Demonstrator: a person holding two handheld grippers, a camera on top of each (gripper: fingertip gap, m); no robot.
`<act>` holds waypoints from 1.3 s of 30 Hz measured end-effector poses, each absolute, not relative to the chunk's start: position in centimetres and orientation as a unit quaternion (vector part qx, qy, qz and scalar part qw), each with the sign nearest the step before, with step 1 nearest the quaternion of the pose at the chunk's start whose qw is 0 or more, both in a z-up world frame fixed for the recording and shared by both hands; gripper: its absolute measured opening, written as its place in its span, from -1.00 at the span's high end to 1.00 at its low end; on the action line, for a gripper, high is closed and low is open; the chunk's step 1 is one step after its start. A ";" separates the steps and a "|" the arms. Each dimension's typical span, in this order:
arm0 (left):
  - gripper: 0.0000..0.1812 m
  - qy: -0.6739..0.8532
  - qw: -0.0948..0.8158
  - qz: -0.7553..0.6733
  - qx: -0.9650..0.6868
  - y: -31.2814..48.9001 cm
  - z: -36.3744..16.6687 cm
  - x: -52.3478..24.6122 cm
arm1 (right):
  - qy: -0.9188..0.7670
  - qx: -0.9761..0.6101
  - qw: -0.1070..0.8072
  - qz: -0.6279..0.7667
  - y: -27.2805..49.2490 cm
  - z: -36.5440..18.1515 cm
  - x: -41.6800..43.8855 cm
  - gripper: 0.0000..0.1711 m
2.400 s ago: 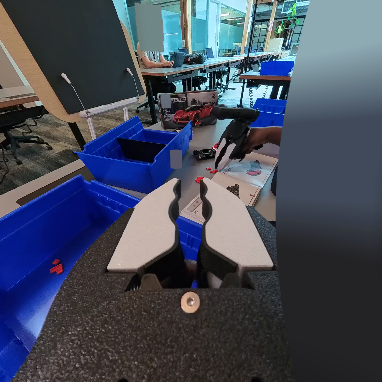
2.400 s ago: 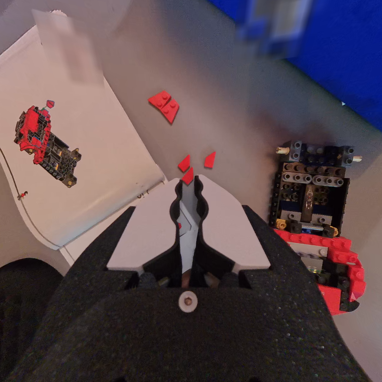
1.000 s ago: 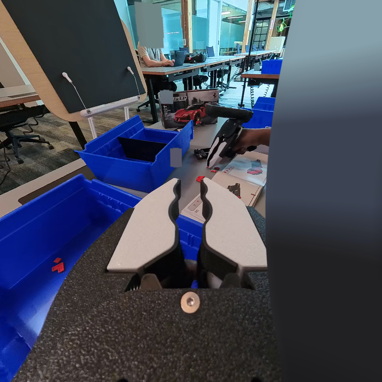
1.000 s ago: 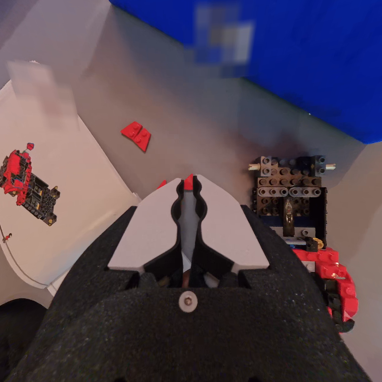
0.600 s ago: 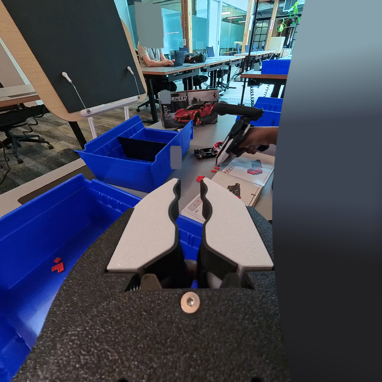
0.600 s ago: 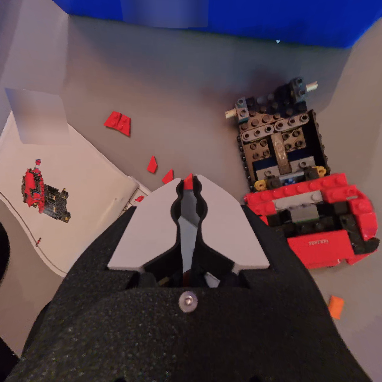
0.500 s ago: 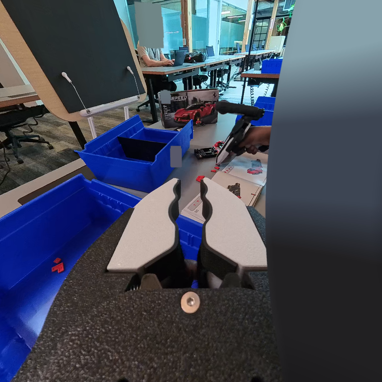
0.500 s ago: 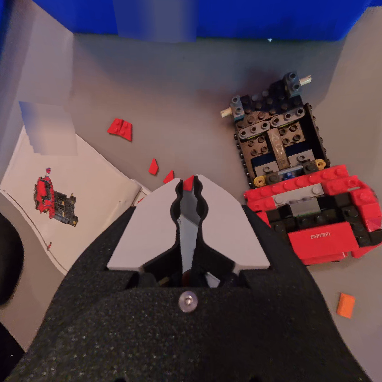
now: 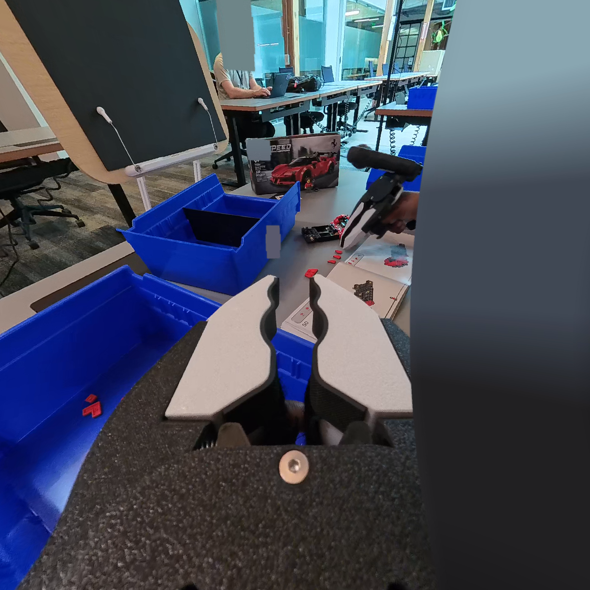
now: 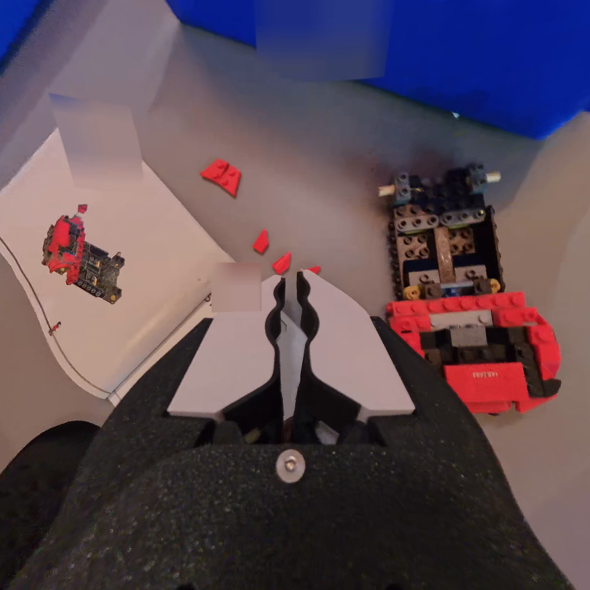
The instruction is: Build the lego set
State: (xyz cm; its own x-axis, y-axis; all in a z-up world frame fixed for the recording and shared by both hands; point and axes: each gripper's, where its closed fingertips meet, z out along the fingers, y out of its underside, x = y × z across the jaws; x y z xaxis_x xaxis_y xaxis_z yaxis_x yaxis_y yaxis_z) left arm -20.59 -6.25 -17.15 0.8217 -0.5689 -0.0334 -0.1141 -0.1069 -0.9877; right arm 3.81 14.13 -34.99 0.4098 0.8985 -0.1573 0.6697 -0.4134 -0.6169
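Observation:
The half-built red and black lego car [image 10: 463,319] lies on the grey table, right of my right gripper [image 10: 290,276]. That gripper's jaws stand almost together with only a thin slit and nothing between them. A small red wedge [image 10: 314,269] lies just past the right fingertip, beside two more wedges [image 10: 261,242]. A red paired plate [image 10: 223,175] lies farther off. My left gripper [image 9: 293,281] hangs open and empty over the near blue bin [image 9: 64,351], far from the car [image 9: 322,231].
The open instruction booklet [image 10: 127,287] lies left of the right gripper. A second blue bin [image 9: 207,255] and the set's box [image 9: 293,162] stand behind. Small red pieces [image 9: 92,407] lie in the near bin. A dark surface [image 9: 510,287] blocks the left wrist view's right side. The grippers' ends are close to 35 cm from one another.
The right gripper held a small red wedge between its tips. Now the wedge lies on the table and the jaws stand closer together. The left gripper has not moved.

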 end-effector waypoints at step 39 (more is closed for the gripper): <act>0.81 0.236 0.616 -0.179 -0.730 -5.9 -17.7 -20.6 | -0.601 -0.764 0.122 0.200 15.4 -36.2 4.8 0.98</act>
